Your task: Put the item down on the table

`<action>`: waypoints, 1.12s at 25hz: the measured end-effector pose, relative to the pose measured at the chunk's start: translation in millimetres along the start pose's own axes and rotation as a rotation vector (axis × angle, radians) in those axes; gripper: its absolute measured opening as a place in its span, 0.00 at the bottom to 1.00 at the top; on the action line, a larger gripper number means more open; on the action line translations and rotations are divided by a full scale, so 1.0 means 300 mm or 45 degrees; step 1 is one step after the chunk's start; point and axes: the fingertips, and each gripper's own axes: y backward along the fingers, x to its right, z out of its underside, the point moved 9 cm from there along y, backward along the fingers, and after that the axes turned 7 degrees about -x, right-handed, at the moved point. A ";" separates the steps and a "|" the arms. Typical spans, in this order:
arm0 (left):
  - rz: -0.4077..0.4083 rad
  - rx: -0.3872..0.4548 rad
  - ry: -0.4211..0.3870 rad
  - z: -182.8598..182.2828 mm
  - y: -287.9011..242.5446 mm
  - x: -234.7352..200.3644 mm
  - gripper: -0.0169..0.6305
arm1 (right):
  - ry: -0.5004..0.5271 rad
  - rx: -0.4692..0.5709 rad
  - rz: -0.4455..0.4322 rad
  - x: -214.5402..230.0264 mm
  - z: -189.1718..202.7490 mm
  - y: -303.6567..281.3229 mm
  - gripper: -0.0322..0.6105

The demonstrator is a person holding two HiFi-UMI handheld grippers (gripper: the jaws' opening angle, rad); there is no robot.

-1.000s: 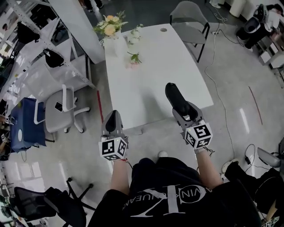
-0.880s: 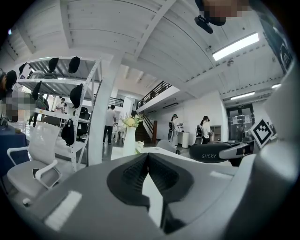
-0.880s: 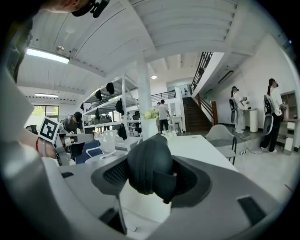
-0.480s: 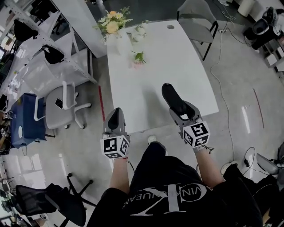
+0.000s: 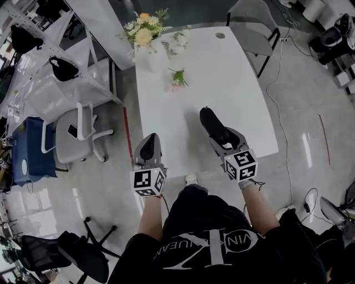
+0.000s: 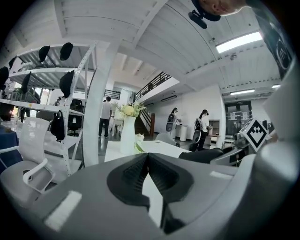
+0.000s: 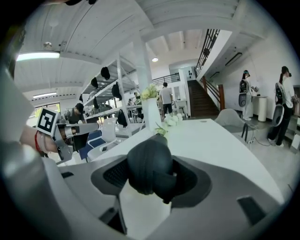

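Right gripper view, entry one: we log one right gripper [image 7: 150, 174], its two jaws clamped on one dark item [image 7: 144, 165], a rounded, ribbed black bundle that fills the gap between them. From the head view the same dark item [image 5: 212, 124] juts forward out of the right gripper [image 5: 221, 136] over the near part of the table [image 5: 222, 72]; we cannot tell whether it touches the top.

Entry two: one left gripper [image 6: 148, 157], jaws closed tip to tip with nothing between them. In the head view the left gripper [image 5: 148, 148] sits at the table's near left corner, well apart from the right one.

Entry three: one white table, long and pale. At its far end we count three flower pieces: one vase of yellow and white blooms [image 5: 142, 36], one smaller white bunch [image 5: 177, 40] just beside it, and one loose stem [image 5: 177, 79] lying flat nearer to us.

Entry four: two chairs close by, one grey chair [image 5: 249, 16] at the far end, one white swivel chair [image 5: 77, 136] to the left on the floor.
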 end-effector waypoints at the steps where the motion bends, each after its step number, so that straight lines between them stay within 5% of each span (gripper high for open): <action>1: 0.004 -0.010 -0.001 0.002 -0.017 -0.004 0.04 | -0.007 -0.013 -0.002 0.006 -0.002 -0.019 0.46; 28: 0.104 -0.113 0.025 0.038 -0.169 -0.059 0.04 | -0.062 -0.257 -0.170 0.006 -0.025 -0.293 0.46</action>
